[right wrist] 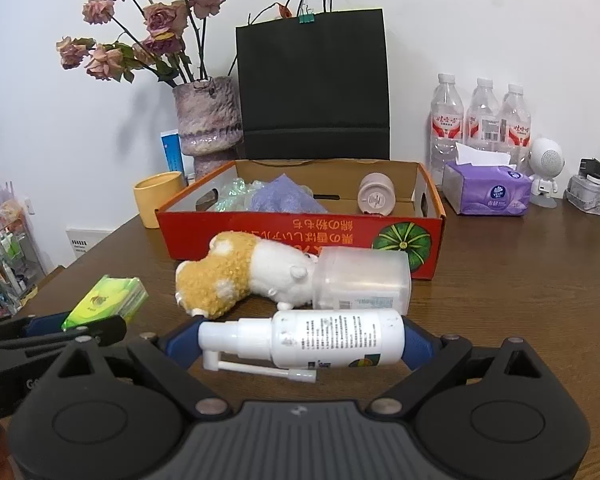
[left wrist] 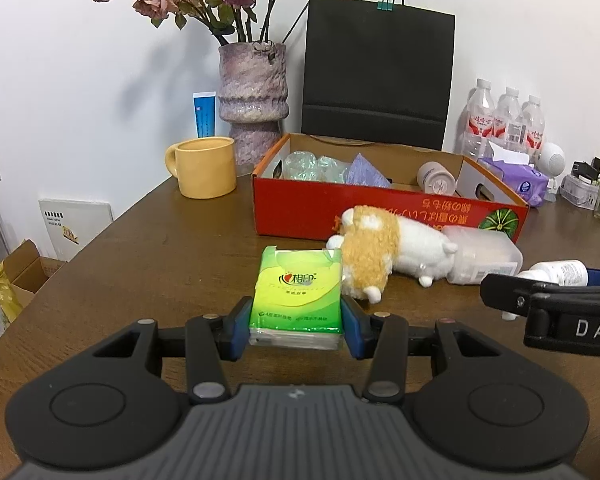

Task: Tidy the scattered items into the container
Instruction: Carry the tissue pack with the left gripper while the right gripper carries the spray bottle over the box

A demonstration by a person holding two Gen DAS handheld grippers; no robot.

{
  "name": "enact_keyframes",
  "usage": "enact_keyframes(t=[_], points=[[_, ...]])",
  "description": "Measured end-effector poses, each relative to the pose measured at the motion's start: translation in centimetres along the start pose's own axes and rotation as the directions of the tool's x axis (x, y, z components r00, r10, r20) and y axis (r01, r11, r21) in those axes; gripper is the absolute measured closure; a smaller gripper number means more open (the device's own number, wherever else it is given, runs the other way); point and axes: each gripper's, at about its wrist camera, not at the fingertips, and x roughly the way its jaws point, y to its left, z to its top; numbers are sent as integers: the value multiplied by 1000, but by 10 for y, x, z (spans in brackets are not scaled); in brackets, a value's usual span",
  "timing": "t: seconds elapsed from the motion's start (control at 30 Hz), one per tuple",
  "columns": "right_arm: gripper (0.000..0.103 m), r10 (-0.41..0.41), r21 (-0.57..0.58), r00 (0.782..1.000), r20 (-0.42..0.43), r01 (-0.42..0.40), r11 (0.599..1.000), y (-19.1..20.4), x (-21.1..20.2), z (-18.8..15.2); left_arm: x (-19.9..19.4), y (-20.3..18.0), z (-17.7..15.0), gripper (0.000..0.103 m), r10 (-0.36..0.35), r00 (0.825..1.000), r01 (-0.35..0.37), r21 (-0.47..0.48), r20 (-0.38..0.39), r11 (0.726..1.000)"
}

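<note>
Left gripper (left wrist: pixel 296 330): clenched on the tissue pack (left wrist: pixel 296 292); both blue pads press the pack's long sides near its near end, so most of the pack juts forward, clear for release over a rim.
Tissue pack: held low over the worktop (left wrist: pixel 140 248); whether it touches the surface cannot be told. The box lies well beyond it.
Right gripper (right wrist: pixel 300 340): grasping the spray bottle (right wrist: pixel 320 338) end to end, one pad at the pump head, the other at the base.
Spray bottle: lies crosswise between the fingers, nozzle tube folded below the body. An end-to-end grip keeps the round body from rolling out, in my judgement.
Plush (right wrist: pixel 240 276): on its side on the worktop, just beyond both grippers, its head touching the jar.
Jar (right wrist: pixel 362 280): clear plastic, on its side, just beside the box's front wall, outside it.
Box (right wrist: pixel 300 236): open-topped red carton, the container. Inside lie crumpled clear wrap, a purple pouch and a small white tub (right wrist: pixel 376 198).
Task state: some items are in the box; two are gripped, two rest on the worktop in front of it.
Approach note: both loads must clear the front wall; the plush and jar sit in the direct path.
</note>
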Motion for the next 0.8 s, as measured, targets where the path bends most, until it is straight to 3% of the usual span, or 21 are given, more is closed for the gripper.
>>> enact_keyframes(t=[0.8], points=[[6, 2, 5, 999, 48, -3, 1000, -17, 23, 54, 29, -13, 43, 56, -12, 999, 13, -21, 41, 1000]])
